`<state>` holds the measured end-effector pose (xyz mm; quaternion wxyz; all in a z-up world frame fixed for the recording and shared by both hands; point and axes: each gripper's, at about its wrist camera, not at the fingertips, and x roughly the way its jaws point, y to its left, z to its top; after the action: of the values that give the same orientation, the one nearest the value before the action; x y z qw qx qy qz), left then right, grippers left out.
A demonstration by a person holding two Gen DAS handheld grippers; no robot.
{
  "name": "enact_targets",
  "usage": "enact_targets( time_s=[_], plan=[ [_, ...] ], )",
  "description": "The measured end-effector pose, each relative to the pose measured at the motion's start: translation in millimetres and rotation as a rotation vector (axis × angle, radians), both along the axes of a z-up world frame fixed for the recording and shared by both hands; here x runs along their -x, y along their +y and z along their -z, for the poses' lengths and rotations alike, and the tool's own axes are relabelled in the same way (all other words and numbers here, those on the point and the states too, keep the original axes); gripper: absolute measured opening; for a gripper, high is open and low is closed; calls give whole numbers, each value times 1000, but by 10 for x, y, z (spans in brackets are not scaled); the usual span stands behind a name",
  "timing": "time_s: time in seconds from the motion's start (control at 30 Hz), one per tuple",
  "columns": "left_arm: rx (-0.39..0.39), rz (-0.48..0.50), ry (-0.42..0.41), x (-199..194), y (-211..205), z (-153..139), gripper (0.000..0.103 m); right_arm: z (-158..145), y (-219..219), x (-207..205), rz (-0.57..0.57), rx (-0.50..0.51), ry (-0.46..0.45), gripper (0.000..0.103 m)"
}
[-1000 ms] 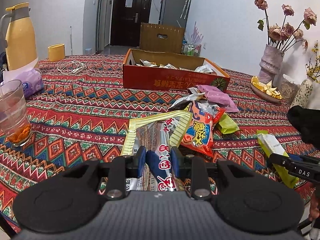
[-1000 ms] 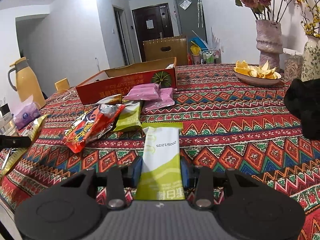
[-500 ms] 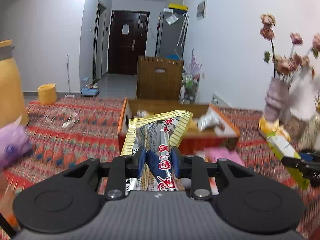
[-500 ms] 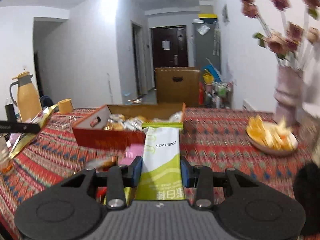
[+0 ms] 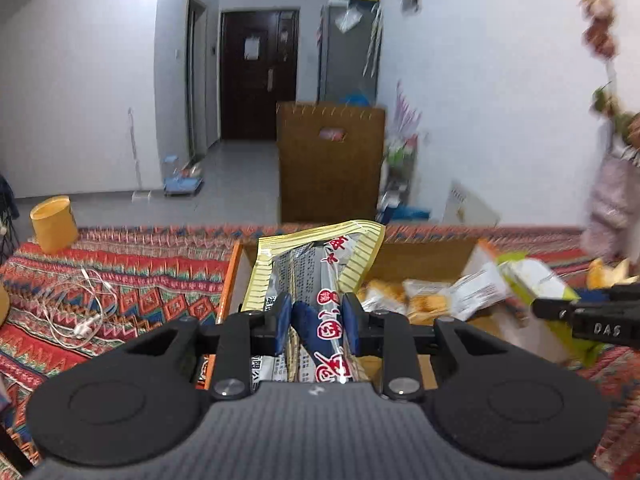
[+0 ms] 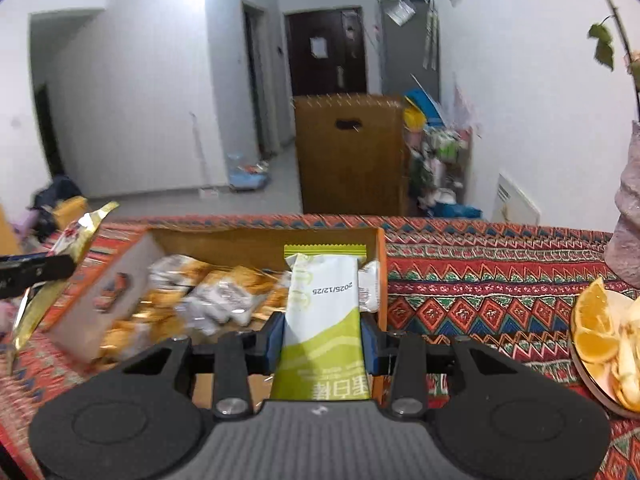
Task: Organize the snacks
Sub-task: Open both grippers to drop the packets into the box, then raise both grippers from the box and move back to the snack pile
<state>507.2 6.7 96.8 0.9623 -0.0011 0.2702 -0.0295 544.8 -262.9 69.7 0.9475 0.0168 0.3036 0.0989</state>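
Left gripper [image 5: 313, 322] clamped on gold-edged silver snack packet [image 5: 316, 264], right gripper [image 6: 323, 338] pinching green-white wrapper bar [image 6: 324, 300], both poised over orange cardboard box [image 6: 256, 242] for dropping in.

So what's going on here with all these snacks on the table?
A person is tidying snacks with a gripper in each hand. The left gripper is clamped on a gold-edged packet, the right gripper on a green and white packet. Both packets are held over the open cardboard box, which already holds other wrapped snacks. Neither has been let go.
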Motion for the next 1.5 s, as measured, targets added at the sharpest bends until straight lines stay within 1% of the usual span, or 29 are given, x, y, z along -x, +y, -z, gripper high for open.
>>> enact_targets(
  time_s=[0.07,0.13,0.2,0.3,0.33,0.37,0.4,0.43,0.47,0.5,0.53,0.57,0.6,0.67,0.8,0.9,0.97,1.03,1.13,1.2,1.27,1.3,1.5],
  plan=[
    [-11,-23,30,-200,12,132,28,119,71,-197,18,20,28,38],
    [-1,-38,59,-377,45,252,28,240,135,-337,26,46,48,38],
    [13,-42,87,-505,80,371,28,336,225,-376,26,103,53,38],
    [-9,-44,105,-618,76,569,30,427,392,-376,16,187,33,38],
    [-14,-44,107,-636,72,627,33,456,436,-379,16,208,34,40],
    [-14,-40,115,-649,79,677,35,482,470,-376,11,224,31,45],
    [-19,-23,114,-643,71,721,36,498,516,-361,7,240,25,48],
    [-29,-17,94,-603,59,723,38,512,551,-346,-1,246,22,55],
    [-25,-6,82,-573,62,709,44,519,591,-340,-9,244,20,60],
    [-7,13,83,-548,73,692,47,529,607,-326,-16,240,19,62],
    [14,28,81,-514,83,671,55,532,615,-310,-19,241,17,64],
    [25,33,74,-485,96,647,68,525,614,-300,-17,245,12,65],
    [25,26,65,-455,107,617,73,519,620,-290,-11,245,7,66],
    [18,22,50,-401,134,548,73,479,582,-280,-8,227,2,70],
    [39,10,46,-322,212,392,73,343,471,-206,4,196,-18,70],
    [40,10,36,-212,227,260,74,200,391,-64,6,171,-33,70],
    [36,13,23,-84,204,143,74,112,366,47,4,166,-50,72],
    [33,13,-7,110,203,17,75,10,338,200,-1,159,-74,76],
    [24,19,-66,466,187,-187,78,-159,290,490,-2,155,-116,77],
    [17,25,-101,730,166,-301,81,-269,228,714,-3,135,-142,79],
    [18,35,-127,990,155,-390,84,-366,156,944,-2,114,-171,85],
    [21,45,-137,1139,153,-438,85,-414,115,1079,-7,104,-190,86],
    [25,86,-170,1940,70,-492,93,-591,-91,1882,-43,64,-275,95]
  ],
)
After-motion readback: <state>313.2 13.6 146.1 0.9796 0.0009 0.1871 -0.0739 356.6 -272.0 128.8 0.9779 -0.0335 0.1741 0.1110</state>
